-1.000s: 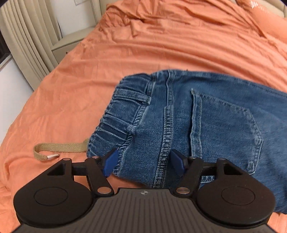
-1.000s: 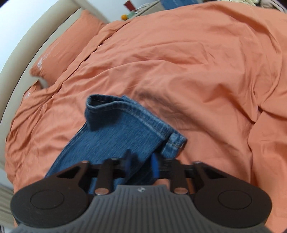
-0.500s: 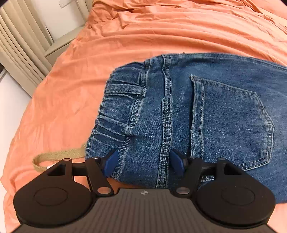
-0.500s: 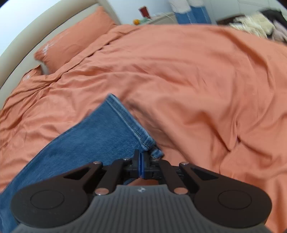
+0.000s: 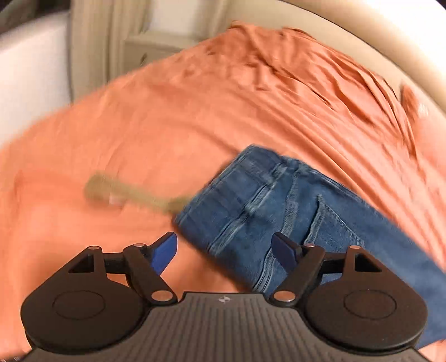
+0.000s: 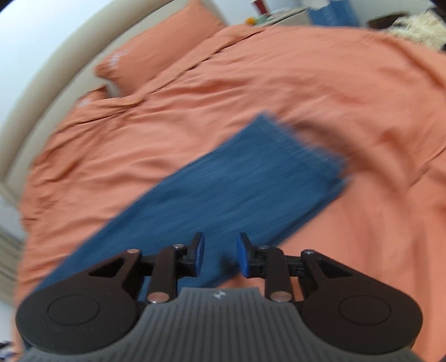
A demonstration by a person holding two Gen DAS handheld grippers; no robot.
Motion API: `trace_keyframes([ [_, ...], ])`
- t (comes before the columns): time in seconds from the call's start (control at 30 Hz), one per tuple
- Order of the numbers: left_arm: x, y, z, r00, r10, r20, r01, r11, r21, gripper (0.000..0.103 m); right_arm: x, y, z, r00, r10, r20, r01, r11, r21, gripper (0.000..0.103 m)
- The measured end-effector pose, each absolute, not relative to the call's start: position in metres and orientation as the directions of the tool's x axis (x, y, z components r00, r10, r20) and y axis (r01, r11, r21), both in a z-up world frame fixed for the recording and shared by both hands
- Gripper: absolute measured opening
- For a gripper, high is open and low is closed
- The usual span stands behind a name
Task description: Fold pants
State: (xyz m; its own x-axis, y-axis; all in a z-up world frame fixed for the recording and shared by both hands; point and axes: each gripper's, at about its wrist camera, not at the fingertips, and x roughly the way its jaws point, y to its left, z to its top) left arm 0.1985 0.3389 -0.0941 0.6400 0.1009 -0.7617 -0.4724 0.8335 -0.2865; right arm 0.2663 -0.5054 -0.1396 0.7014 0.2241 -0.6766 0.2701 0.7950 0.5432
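Blue denim pants (image 5: 278,211) lie flat on the orange bedspread (image 5: 167,125). The left wrist view shows their waistband and back pocket, with a tan drawstring (image 5: 133,195) trailing to the left. My left gripper (image 5: 224,249) is open and empty, above the waistband's near corner. The right wrist view shows a pant leg (image 6: 237,181) ending in a hem at the upper right. My right gripper (image 6: 220,257) is open and empty, just above the leg. Both views are motion-blurred.
Orange pillows (image 6: 156,53) lie against a beige headboard (image 6: 55,64). A nightstand with small items (image 6: 267,14) stands beyond the bed. Curtains and a beige cabinet (image 5: 145,47) stand past the bed's far edge.
My right gripper has opened and let go of the pant leg hem, which now lies flat. Both grippers have pulled back and lifted away from the pants.
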Motion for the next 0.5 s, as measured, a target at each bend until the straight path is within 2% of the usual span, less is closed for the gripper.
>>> trace_keyframes([
  [0.17,0.183,0.368,-0.143,0.742,-0.074,-0.666,-0.512,0.579,-0.635,0.090,0.275,-0.417,-0.126,0.680,0.373,-0.632,0.162,0.764,0.625,0.030],
  [0.23,0.186,0.370,-0.163,0.770,-0.114,-0.628,-0.507,0.488,-0.711,0.089,0.276,-0.380,-0.125,0.660,0.429,-0.617,0.129,0.744,0.655,0.030],
  [0.3,0.194,0.369,-0.176,0.773,-0.102,-0.627,-0.516,0.473,-0.714,0.076,0.271,-0.343,-0.124,0.638,0.471,-0.609,0.082,0.745,0.662,0.030],
  [0.33,0.199,0.368,-0.178,0.763,-0.090,-0.641,-0.528,0.486,-0.697,0.060,0.267,-0.323,-0.124,0.622,0.487,-0.613,0.048,0.757,0.651,0.031],
  [0.37,0.205,0.368,-0.178,0.756,-0.083,-0.649,-0.531,0.501,-0.683,0.051,0.261,-0.304,-0.125,0.605,0.500,-0.620,0.013,0.772,0.635,0.032],
  [0.4,0.208,0.366,-0.175,0.748,-0.066,-0.660,-0.541,0.516,-0.664,0.047,0.257,-0.284,-0.127,0.586,0.509,-0.631,-0.021,0.788,0.615,0.033],
  [0.43,0.212,0.365,-0.169,0.739,-0.040,-0.673,-0.550,0.542,-0.636,0.036,0.252,-0.266,-0.130,0.566,0.514,-0.645,-0.056,0.804,0.592,0.033],
  [0.5,0.217,0.360,-0.150,0.722,0.007,-0.692,-0.551,0.610,-0.569,0.029,0.243,-0.234,-0.137,0.523,0.523,-0.674,-0.125,0.829,0.546,0.033],
])
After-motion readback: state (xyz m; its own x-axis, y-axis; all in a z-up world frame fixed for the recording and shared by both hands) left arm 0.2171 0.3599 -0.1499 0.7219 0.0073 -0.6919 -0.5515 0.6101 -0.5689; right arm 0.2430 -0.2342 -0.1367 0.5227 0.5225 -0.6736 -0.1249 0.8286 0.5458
